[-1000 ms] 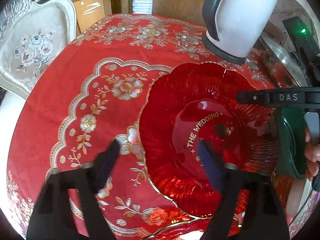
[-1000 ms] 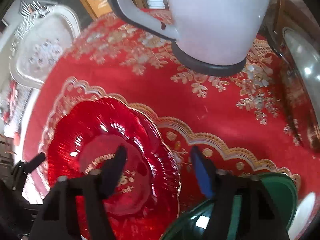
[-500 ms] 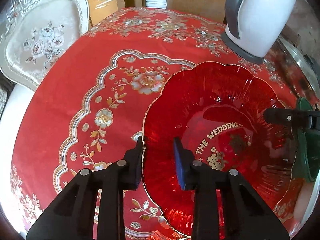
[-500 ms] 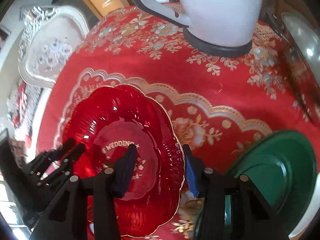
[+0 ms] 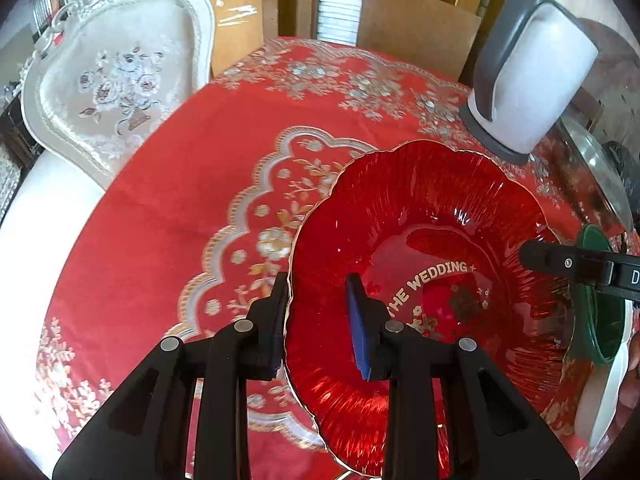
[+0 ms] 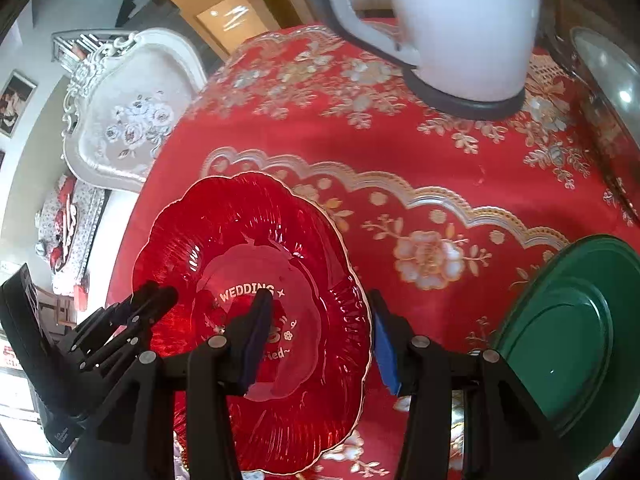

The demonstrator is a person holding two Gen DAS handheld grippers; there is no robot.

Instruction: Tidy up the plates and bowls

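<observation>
Both tongs, the left gripper (image 5: pixel 320 312) and the right gripper (image 6: pixel 320 332), clamp opposite rims of a red glass plate (image 5: pixel 420 240) above a red floral tablecloth (image 5: pixel 180 200), beside a green plate (image 6: pixel 568 340).

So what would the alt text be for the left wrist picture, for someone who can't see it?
The left gripper has its jaws closed on the rim of a scalloped red glass plate lettered "THE WEDDING", above a red floral tablecloth. The right gripper reaches in opposite, near a white electric kettle.

One red glass plate (image 5: pixel 420 208), one green plate (image 6: pixel 568 336), one white kettle (image 5: pixel 536 92), one upholstered chair (image 5: pixel 116 92), two grippers.
</observation>
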